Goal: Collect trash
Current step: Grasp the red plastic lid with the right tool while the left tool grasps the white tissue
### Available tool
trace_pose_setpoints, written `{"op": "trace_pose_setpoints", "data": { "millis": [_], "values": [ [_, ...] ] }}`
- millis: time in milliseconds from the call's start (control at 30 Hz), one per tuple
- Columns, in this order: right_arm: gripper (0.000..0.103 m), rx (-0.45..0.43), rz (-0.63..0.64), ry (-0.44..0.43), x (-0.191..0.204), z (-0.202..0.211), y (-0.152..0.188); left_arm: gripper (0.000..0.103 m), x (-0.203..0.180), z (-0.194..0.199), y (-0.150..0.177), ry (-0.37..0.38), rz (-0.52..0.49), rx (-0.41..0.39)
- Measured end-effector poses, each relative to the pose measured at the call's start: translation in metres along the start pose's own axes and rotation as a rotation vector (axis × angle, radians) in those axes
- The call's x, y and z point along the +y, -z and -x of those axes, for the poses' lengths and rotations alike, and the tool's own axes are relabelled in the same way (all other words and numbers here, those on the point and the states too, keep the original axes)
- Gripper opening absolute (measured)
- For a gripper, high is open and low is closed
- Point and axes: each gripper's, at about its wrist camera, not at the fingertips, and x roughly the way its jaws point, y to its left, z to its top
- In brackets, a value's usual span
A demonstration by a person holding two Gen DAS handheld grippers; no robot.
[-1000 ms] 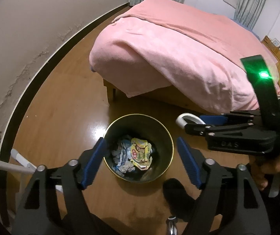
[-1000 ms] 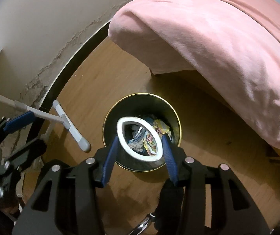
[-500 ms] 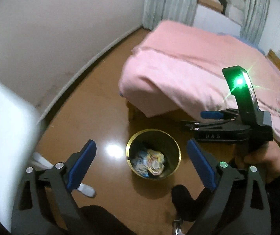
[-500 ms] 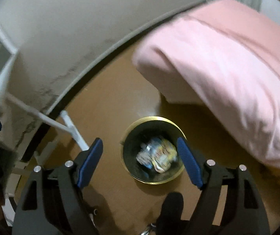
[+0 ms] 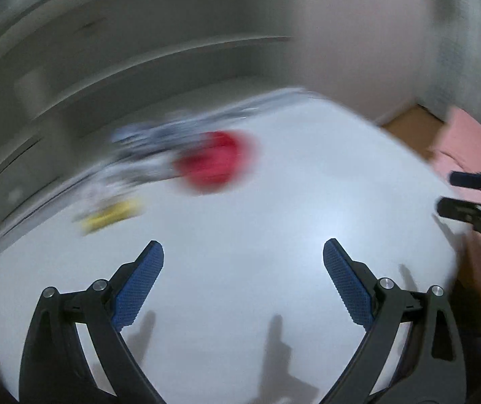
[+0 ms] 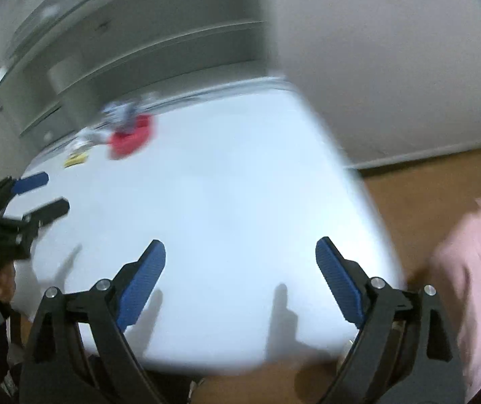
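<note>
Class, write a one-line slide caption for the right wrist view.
Open right gripper over a white table, blurred red item at its far edge, left gripper alongside.

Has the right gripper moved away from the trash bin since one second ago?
Yes. The right gripper swung up from the bin; it now hangs open over the white table.

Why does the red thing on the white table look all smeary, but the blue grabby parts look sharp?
Left wrist view: the red thing and yellow scrap are streaked by motion blur, while the left tool is crisp because the camera rides on it. Right wrist view: same smear on the table, right tool sharp, its finger shadows soft; fisheye bends the edges.
</note>
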Motion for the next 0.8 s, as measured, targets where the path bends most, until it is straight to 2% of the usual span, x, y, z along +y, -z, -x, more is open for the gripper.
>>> {"op": "trace_pose_setpoints", "data": {
  "millis": [67, 133, 333, 500, 633, 667, 700, 800],
  "values": [
    [0.09, 0.02, 0.044, -0.026, 0.033, -0.025, -0.02, 0.093, 0.046, -0.001, 0.006, -0.056, 0.063, 0.007],
    [0.092, 0.042, 0.099, -0.045, 0.07, -0.055, -0.044, 0.093, 0.085, 0.002, 0.014, -0.078, 0.107, 0.012],
    [0.093, 0.088, 0.177, -0.022, 0.125, -0.131, -0.101, 0.093, 0.145, 0.0, 0.034, -0.07, 0.177, 0.019],
    [0.093, 0.125, 0.185, 0.007, 0.142, -0.175, -0.129, 0.093, 0.152, -0.012, 0.032, -0.047, 0.144, 0.022],
    [0.093, 0.123, 0.205, 0.008, 0.15, -0.185, -0.134, 0.093, 0.151, -0.025, 0.017, -0.04, 0.099, 0.011],
    [0.091, 0.121, 0.208, 0.003, 0.151, -0.185, -0.134, 0.093, 0.151, -0.028, 0.011, -0.037, 0.092, 0.008],
    [0.08, 0.114, 0.213, 0.004, 0.154, -0.185, -0.135, 0.093, 0.151, -0.032, 0.004, -0.03, 0.084, 0.005],
    [0.079, 0.107, 0.208, -0.013, 0.153, -0.172, -0.131, 0.093, 0.151, -0.05, -0.016, -0.035, 0.061, 0.005]
  ]
}}
